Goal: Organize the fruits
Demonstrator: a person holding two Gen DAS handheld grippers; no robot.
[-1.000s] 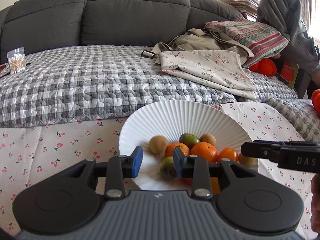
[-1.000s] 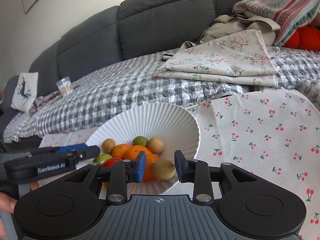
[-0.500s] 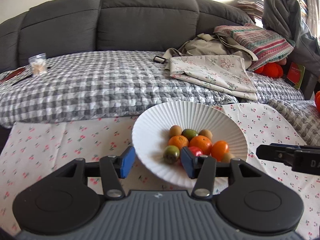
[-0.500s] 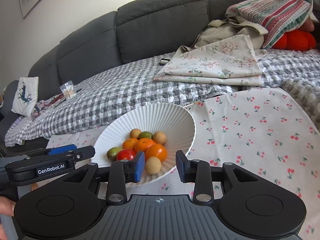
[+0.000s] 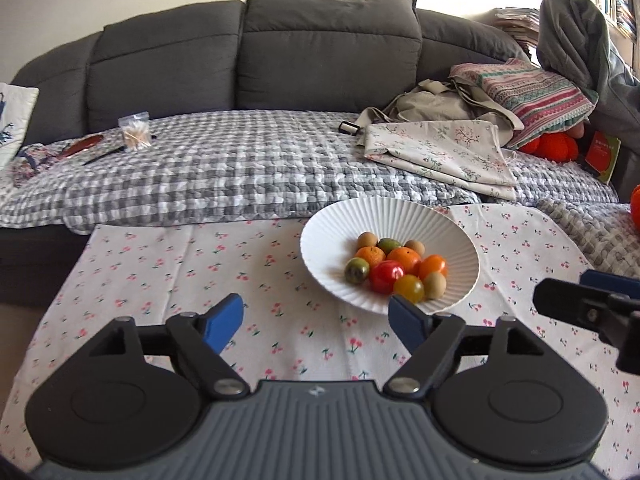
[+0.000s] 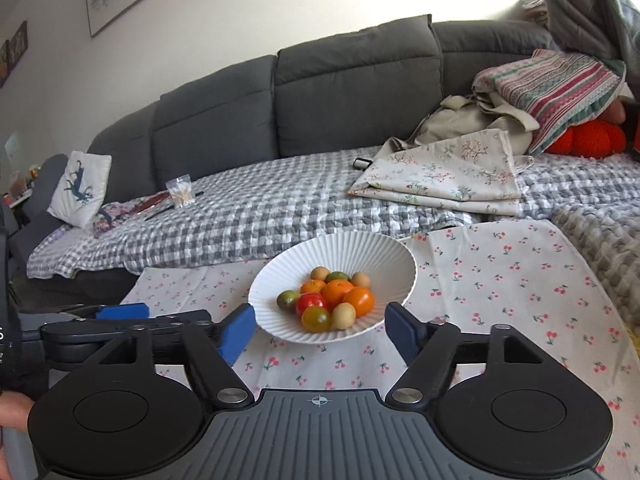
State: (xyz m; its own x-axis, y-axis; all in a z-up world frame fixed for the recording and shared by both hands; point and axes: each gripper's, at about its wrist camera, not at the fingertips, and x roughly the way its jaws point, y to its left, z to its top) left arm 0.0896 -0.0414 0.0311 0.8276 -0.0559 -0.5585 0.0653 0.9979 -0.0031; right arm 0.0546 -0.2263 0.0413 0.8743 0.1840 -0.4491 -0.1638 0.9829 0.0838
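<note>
A white ribbed bowl point(image 5: 320, 252) point(image 6: 384, 252) stands on the cherry-print cloth point(image 5: 180, 264) point(image 6: 520, 280) and holds several small fruits point(image 5: 396, 268) point(image 6: 328, 298): orange, red, green and tan ones. My left gripper point(image 5: 316, 320) hangs over the cloth in front of the bowl and left of it. Its jaws are opening and nothing is between them. My right gripper point(image 6: 320, 330) is just in front of the bowl, its jaws also opening, holding nothing. Each gripper shows at the edge of the other's view.
Behind the table runs a grey sofa point(image 5: 320, 60) under a checked quilt point(image 5: 240, 176). Folded floral cloth point(image 5: 440, 152), a striped pillow point(image 5: 536, 96) and a red plush point(image 5: 552, 146) lie at the right. A bag of cotton swabs point(image 5: 135, 130) sits at the left.
Both grippers have pulled back and up from the bowl, and their jaws have spread from nearly shut to wide apart. The fruits stay in the bowl.
</note>
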